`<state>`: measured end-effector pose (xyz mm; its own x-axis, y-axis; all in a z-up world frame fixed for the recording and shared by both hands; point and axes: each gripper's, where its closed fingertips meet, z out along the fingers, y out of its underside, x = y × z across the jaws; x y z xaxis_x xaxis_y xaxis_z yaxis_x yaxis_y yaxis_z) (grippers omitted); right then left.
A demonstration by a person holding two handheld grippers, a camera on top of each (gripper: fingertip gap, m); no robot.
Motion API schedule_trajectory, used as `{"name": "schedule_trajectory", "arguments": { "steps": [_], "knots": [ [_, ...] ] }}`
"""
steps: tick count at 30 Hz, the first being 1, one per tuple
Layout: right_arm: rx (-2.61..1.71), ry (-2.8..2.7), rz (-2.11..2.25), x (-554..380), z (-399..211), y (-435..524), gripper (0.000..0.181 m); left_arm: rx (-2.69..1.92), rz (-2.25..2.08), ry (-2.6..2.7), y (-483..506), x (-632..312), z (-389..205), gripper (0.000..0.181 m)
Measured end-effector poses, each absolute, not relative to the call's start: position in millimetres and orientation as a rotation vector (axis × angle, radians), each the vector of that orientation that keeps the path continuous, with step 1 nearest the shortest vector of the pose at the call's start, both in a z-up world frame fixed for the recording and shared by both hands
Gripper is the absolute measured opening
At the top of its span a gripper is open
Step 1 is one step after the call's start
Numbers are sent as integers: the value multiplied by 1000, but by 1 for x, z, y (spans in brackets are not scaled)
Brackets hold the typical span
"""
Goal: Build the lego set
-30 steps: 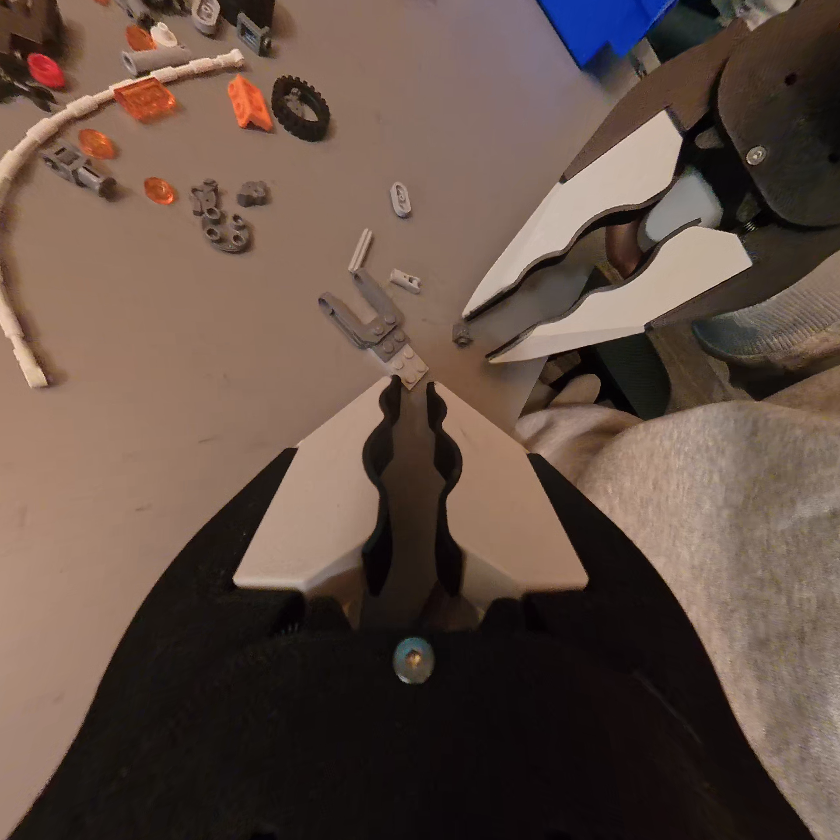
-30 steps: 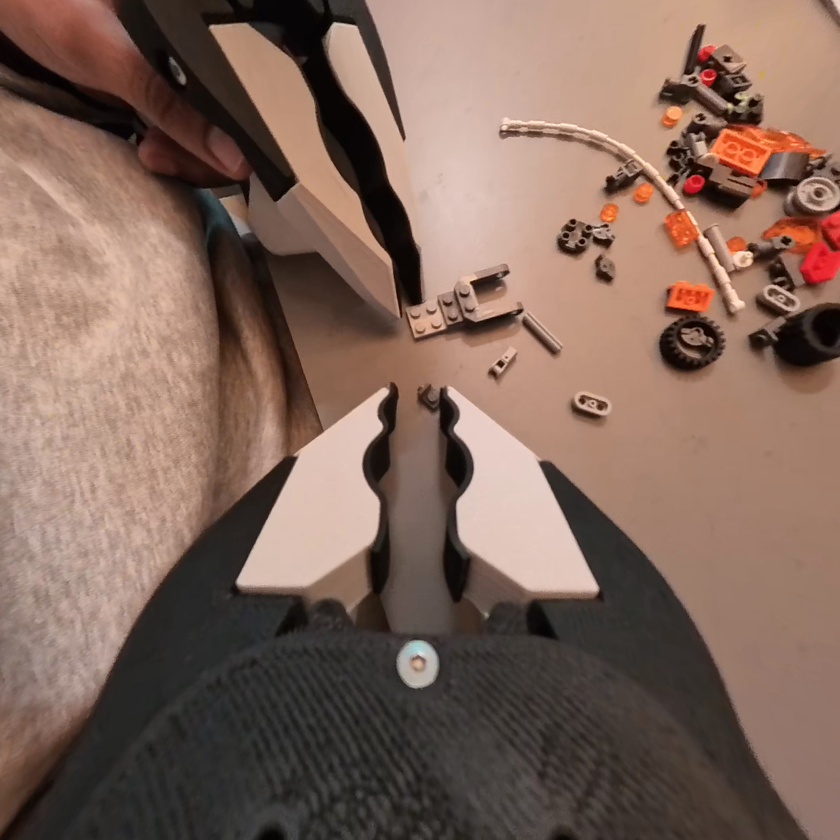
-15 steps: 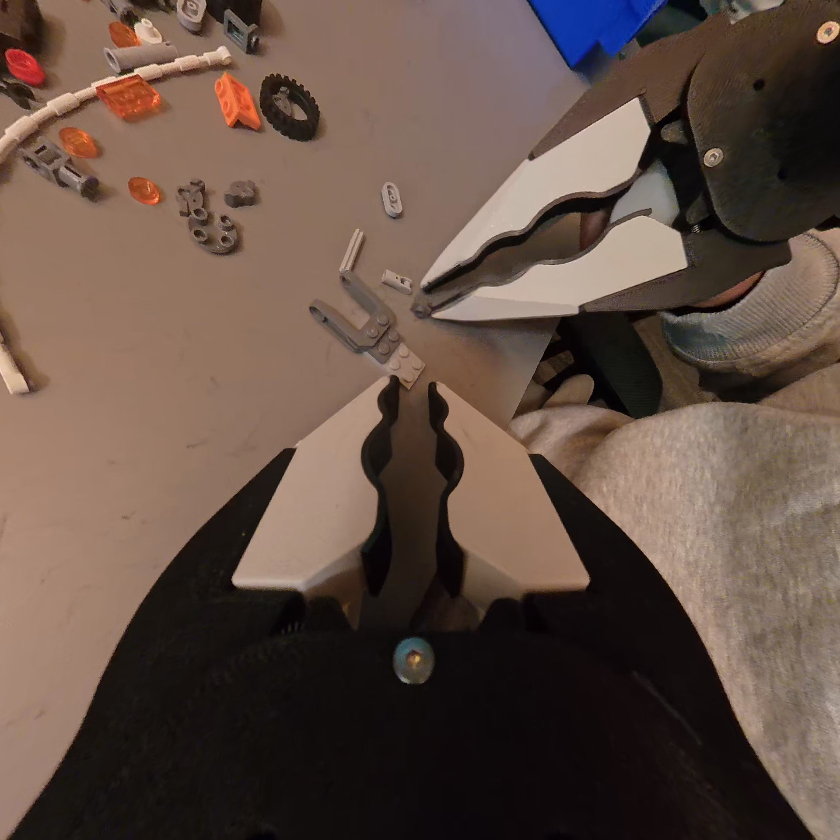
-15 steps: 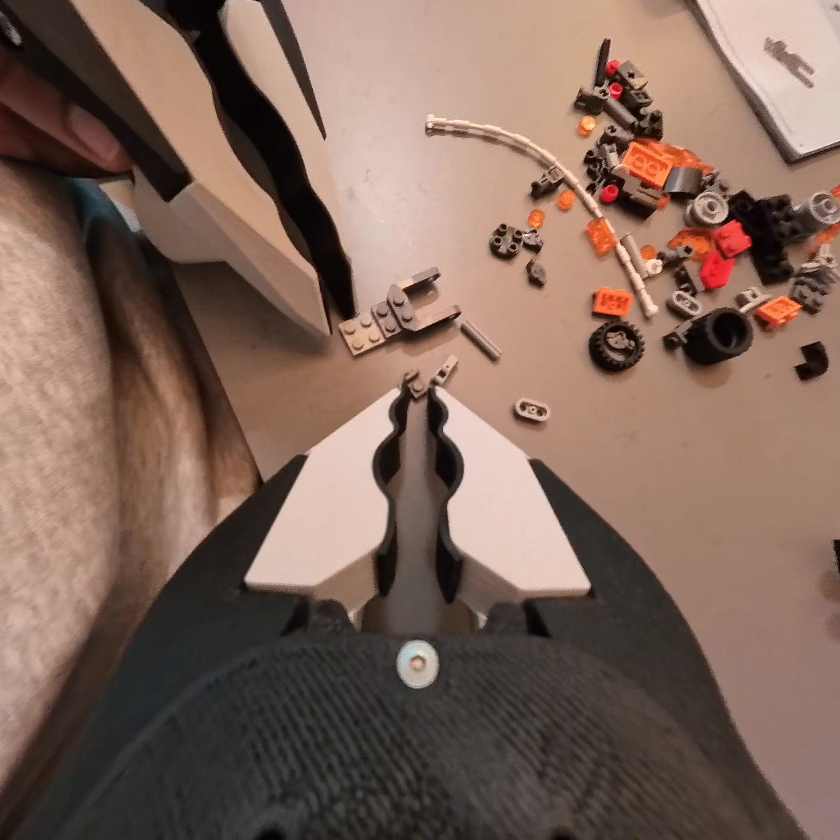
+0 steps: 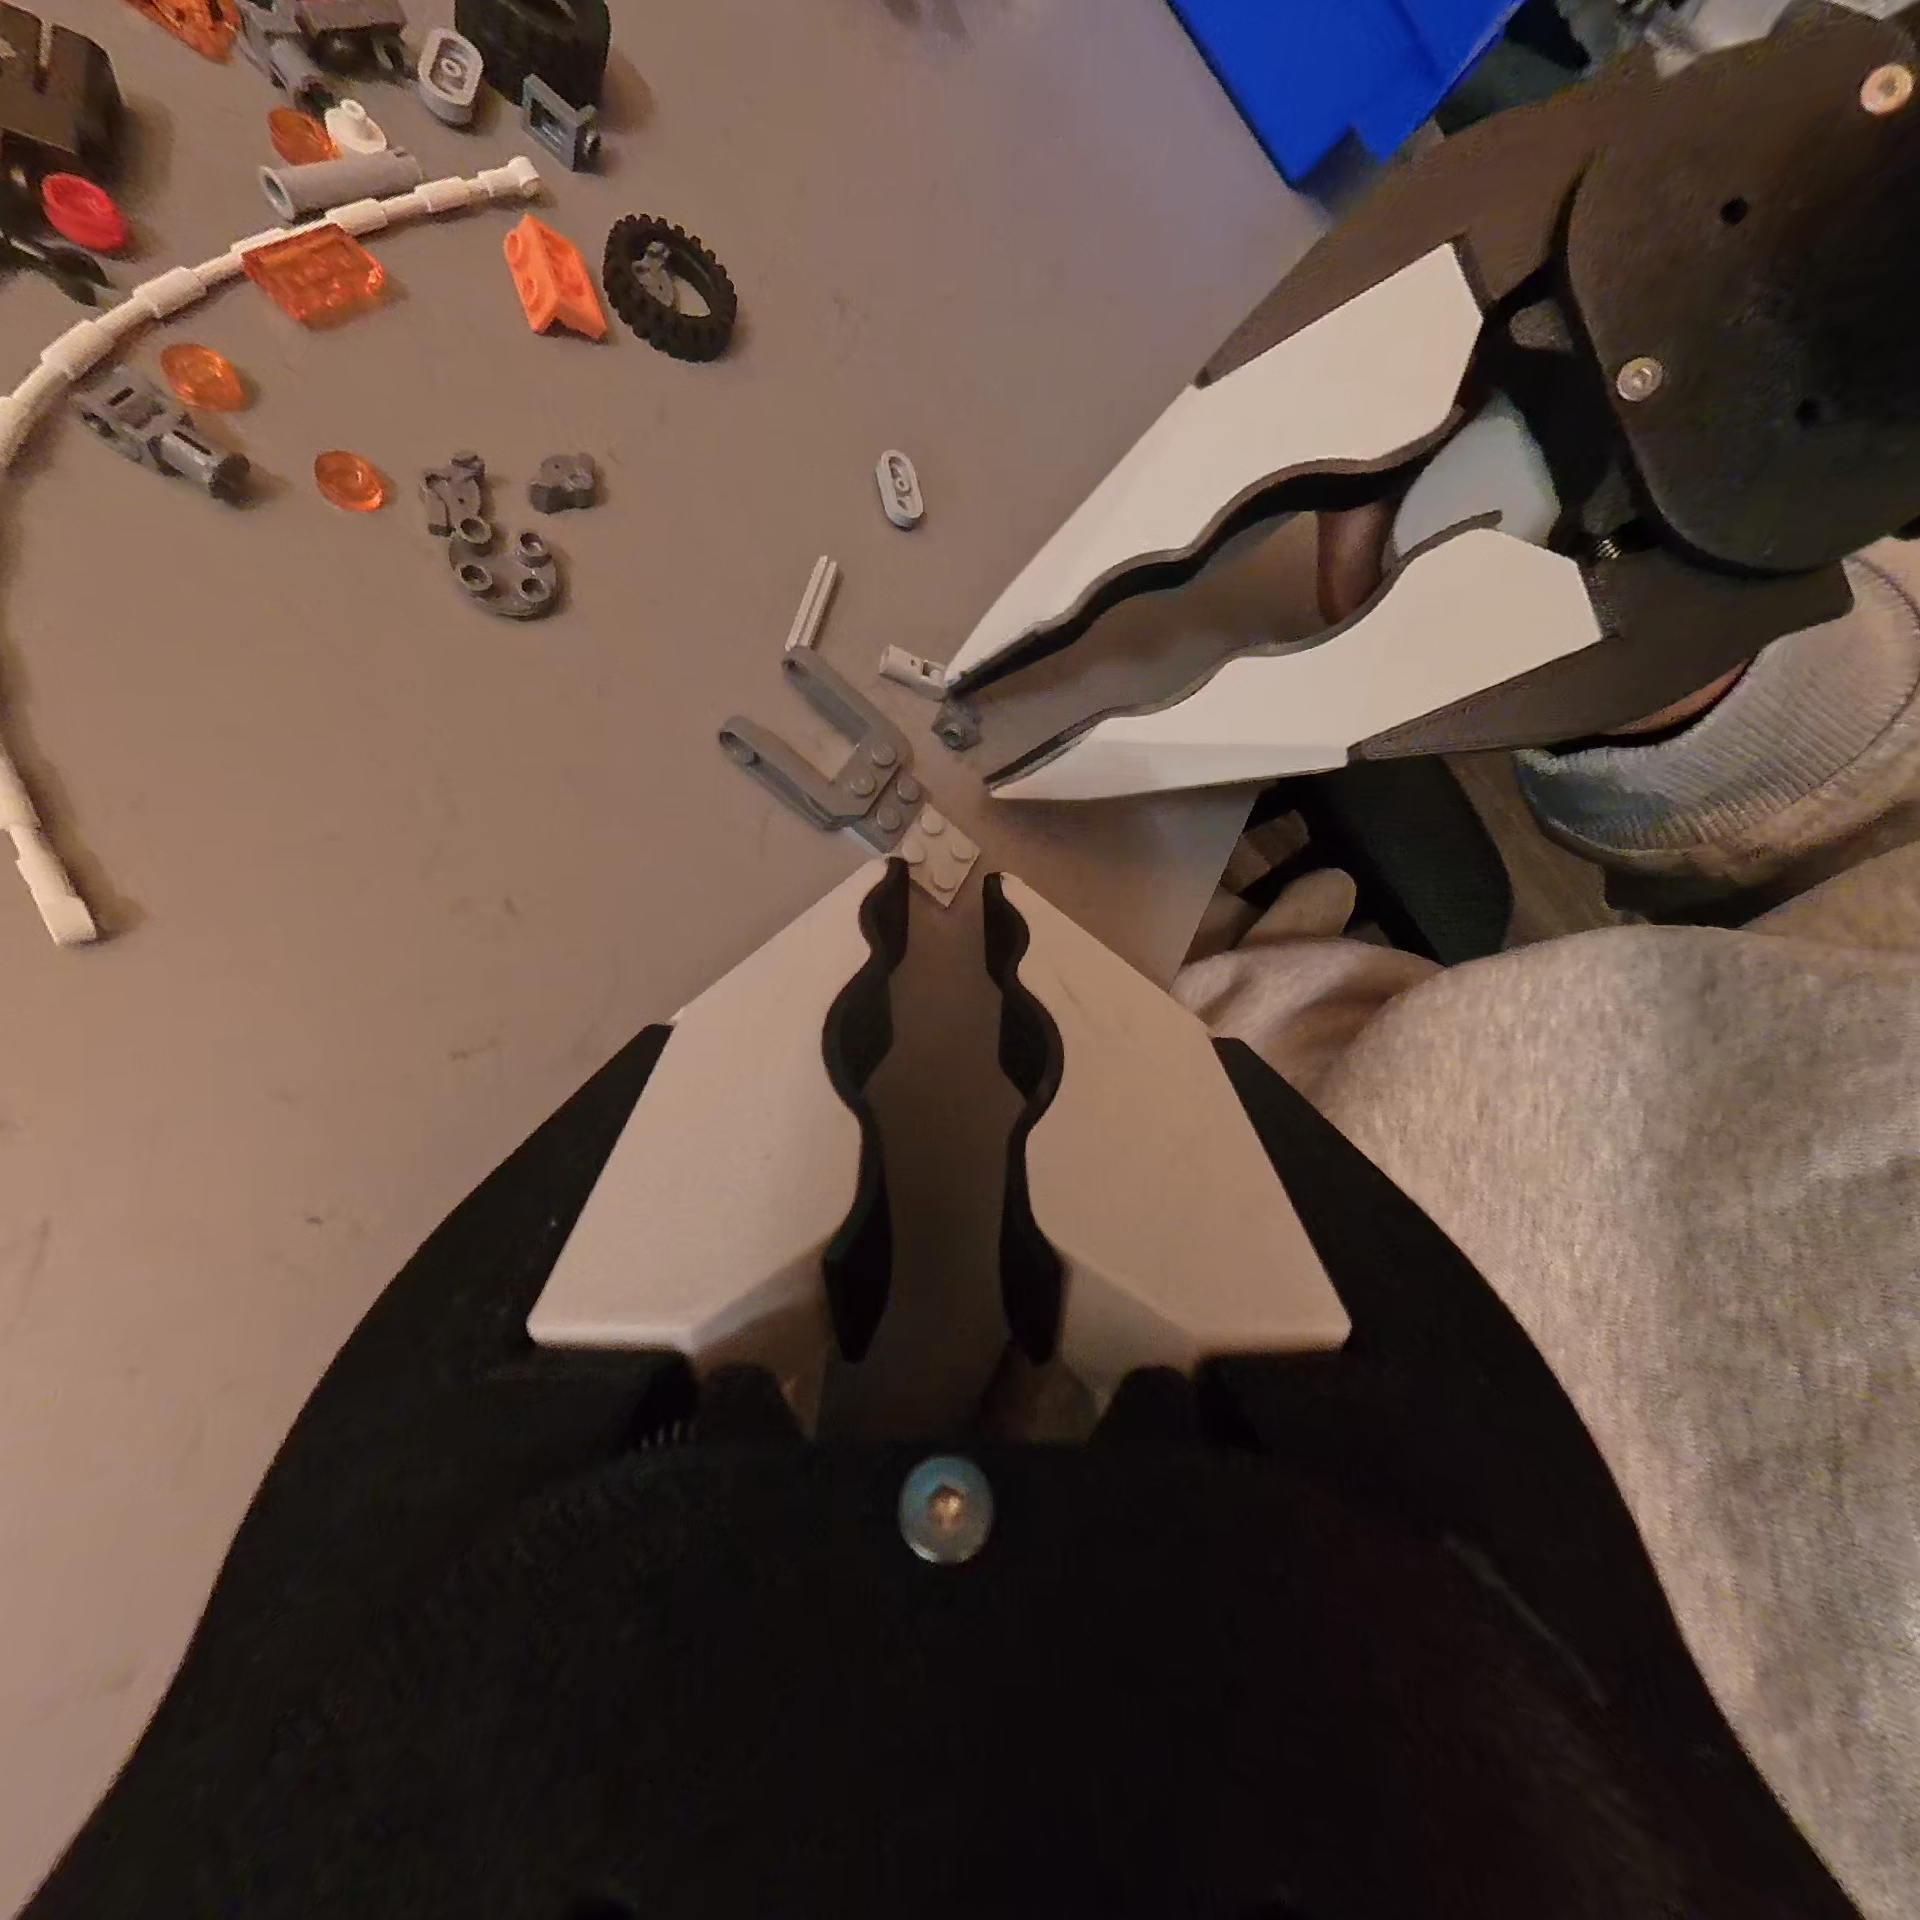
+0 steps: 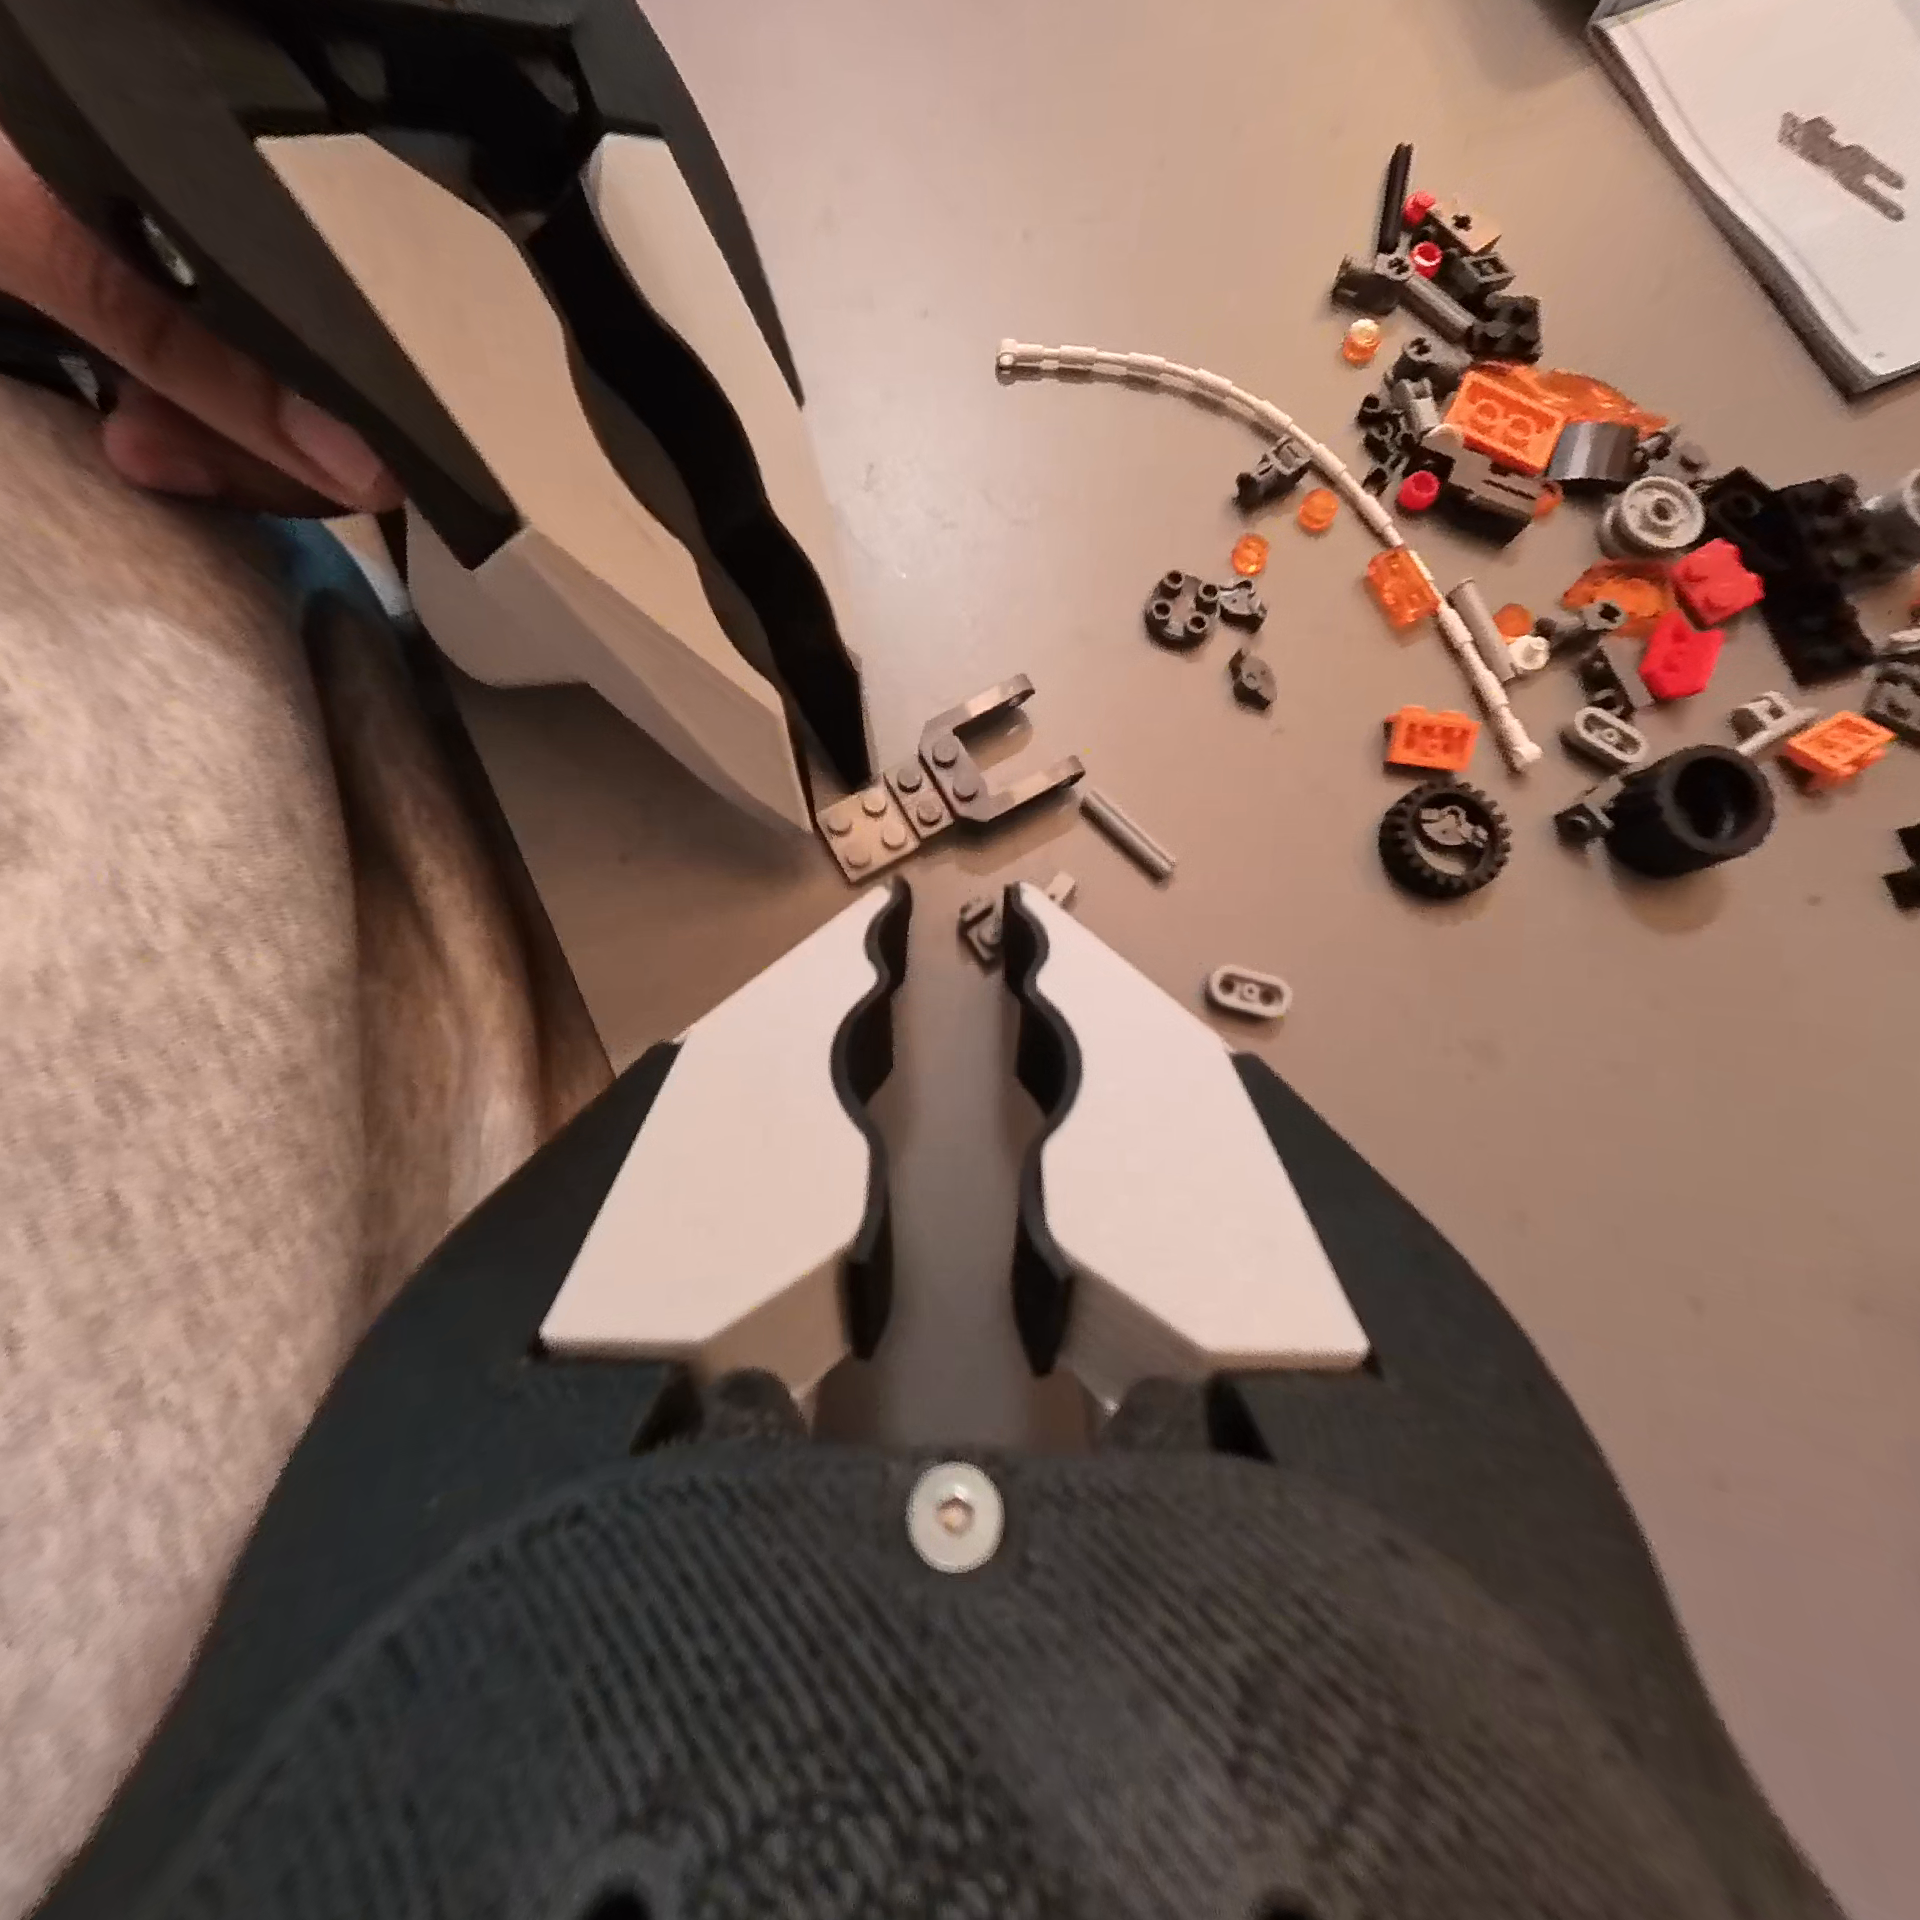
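Note:
A grey assembly [image 5: 842, 774], a forked bracket on small plates, lies on the brown table [image 5: 416, 1039] near its edge; it also shows in the right wrist view [image 6: 935, 790]. My left gripper [image 5: 935, 883] is closed on the assembly's light grey end plate [image 5: 940, 854], its tips at the plate's corners. My right gripper [image 6: 956, 891] is open. A tiny dark grey piece [image 6: 982, 930] lies on the table between its tips, against the right finger. In the left wrist view this piece [image 5: 956, 727] sits just right of the assembly, between the right gripper's tips [image 5: 971, 736].
Nearby lie a short grey axle [image 6: 1127, 831], a small pale piece [image 5: 912, 665] and an oval link [image 6: 1247, 987]. Farther off are a black wheel [image 6: 1444, 836], a white ribbed hose [image 6: 1247, 405] and a pile of orange, red and black parts [image 6: 1662, 520]. A booklet [image 6: 1766, 177] lies beyond. My left and right fingertips are right by each other. Between my right fingertips and the oval link [image 6: 1247, 987] there is roughly 5 centimeters. It turns up in the left wrist view [image 5: 903, 484] as well.
My right gripper closed on the tiny dark piece and carried it toward the assembly. It has now opened, and the piece lies between its tips. My left gripper stays on the plate.

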<state>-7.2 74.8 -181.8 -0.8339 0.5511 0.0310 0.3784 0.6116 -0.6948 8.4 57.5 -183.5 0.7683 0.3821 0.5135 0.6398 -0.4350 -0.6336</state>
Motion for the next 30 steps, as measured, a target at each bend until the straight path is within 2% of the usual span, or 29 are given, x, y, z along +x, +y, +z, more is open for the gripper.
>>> {"name": "schedule_trajectory", "arguments": {
  "steps": [6, 12, 19, 30],
  "knots": [
    [-748, -2693, 1059, 0, -186, 70, 18, -2071, -357, -772, 55, 6, -183, 15],
    [-728, -2783, 1024, 24, -188, 83, 12, -2061, -368, -768, 55, 6, -182, 15],
    [-779, -2667, 1025, 28, -170, 98, 10, -2055, -373, -763, 58, 7, -182, 15],
    [-873, -2647, 911, 19, -189, 103, 7, -2063, -366, -756, 57, 10, -182, 15]
  ]
}}
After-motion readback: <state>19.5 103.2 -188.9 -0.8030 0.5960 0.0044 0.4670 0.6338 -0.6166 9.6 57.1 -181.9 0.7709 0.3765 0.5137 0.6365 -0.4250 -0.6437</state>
